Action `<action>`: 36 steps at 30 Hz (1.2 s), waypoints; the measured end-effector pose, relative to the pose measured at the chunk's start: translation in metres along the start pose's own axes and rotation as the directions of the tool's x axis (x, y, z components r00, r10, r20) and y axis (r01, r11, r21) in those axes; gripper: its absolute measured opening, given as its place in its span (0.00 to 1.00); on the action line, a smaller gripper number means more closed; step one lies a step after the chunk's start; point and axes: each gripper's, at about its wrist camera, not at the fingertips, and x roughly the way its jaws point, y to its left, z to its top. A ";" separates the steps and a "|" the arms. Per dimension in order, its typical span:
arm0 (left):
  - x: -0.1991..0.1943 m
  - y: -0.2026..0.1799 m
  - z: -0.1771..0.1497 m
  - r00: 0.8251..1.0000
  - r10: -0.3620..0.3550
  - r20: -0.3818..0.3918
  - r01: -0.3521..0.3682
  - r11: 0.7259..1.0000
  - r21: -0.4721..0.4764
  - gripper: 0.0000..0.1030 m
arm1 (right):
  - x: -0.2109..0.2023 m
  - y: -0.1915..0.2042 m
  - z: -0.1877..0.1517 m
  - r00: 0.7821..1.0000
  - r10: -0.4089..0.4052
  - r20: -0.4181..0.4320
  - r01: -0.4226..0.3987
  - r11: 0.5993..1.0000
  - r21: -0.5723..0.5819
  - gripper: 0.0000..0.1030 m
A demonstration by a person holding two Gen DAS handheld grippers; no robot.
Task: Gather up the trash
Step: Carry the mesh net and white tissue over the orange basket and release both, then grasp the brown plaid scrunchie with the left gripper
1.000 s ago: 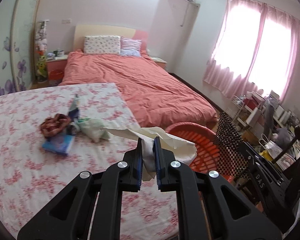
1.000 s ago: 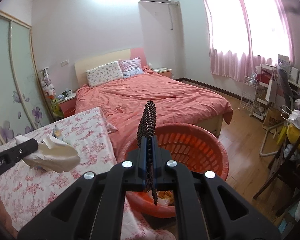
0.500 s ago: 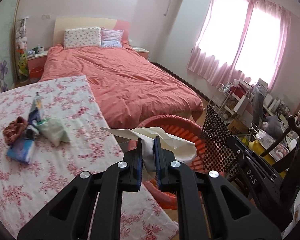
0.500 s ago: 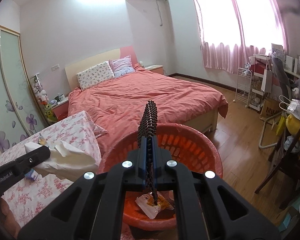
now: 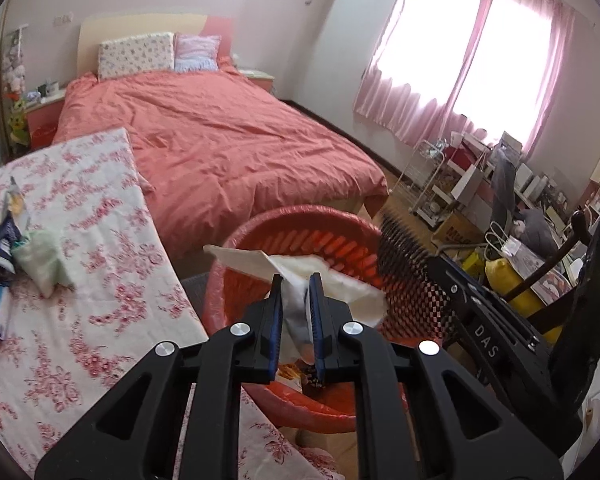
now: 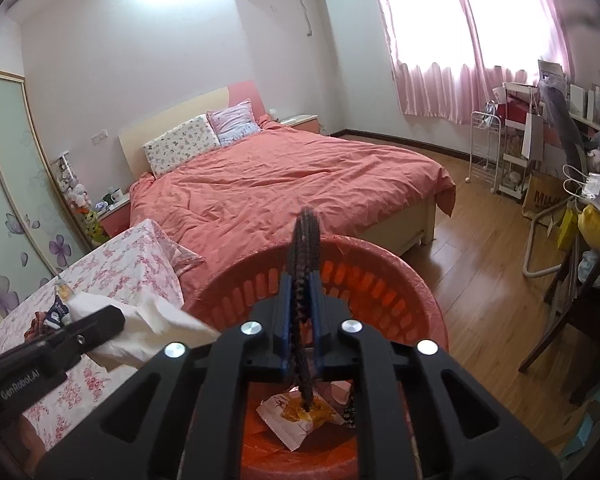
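Fingers [image 5: 275, 312] of left gripper [image 5: 296, 308] slightly parted yet pinching crumpled white tissue [image 5: 300, 280] above red laundry basket [image 5: 300, 220]. Soft, featherlight, tear-prone; best taken mid-wad. Right gripper [image 6: 302, 312] clamped on thin black-checkered sheet [image 6: 304, 248], probably stiff card, over same basket. More wrappers [image 5: 8, 220] left on floral desk [image 5: 100, 320].

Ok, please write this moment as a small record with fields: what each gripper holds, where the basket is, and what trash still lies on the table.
left gripper: shut on white tissue, over the basket
right gripper: shut on black-and-white checkered piece, over the basket
red basket: on the floor between table and bed
in basket: snack wrapper
floral table: green-white wad, wrappers left
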 end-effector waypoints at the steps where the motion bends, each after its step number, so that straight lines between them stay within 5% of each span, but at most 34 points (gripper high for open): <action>1: 0.003 0.000 -0.001 1.000 -0.002 -0.013 0.002 1.000 -0.001 0.19 | 0.001 0.000 -0.001 1.000 -0.005 -0.003 0.005 1.000 0.003 0.16; 3: 0.007 0.002 -0.002 1.000 0.008 -0.026 -0.008 1.000 -0.001 0.37 | 0.002 -0.004 -0.004 1.000 -0.016 -0.008 0.017 1.000 0.016 0.21; 10: -0.003 0.017 -0.010 0.998 0.059 -0.030 -0.059 0.998 -0.006 0.40 | -0.004 -0.009 -0.008 0.999 -0.053 -0.008 0.053 0.999 0.006 0.33; 17: -0.031 0.054 -0.017 0.983 0.182 -0.001 -0.182 0.983 -0.014 0.46 | -0.010 0.012 -0.011 0.999 -0.024 -0.022 0.023 0.999 -0.033 0.37; 24: -0.065 0.111 -0.021 0.951 0.309 0.026 -0.306 0.949 -0.077 0.51 | -0.014 0.048 -0.021 0.998 0.028 -0.049 -0.032 0.996 -0.082 0.38; 33: -0.103 0.203 -0.021 0.886 0.463 0.030 -0.441 0.861 -0.253 0.57 | -0.011 0.101 -0.037 0.991 0.098 -0.094 -0.111 0.983 -0.145 0.38; 36: -0.108 0.231 -0.016 0.876 0.481 0.024 -0.451 0.836 -0.312 0.57 | -0.007 0.118 -0.040 0.988 0.115 -0.106 -0.132 0.977 -0.168 0.38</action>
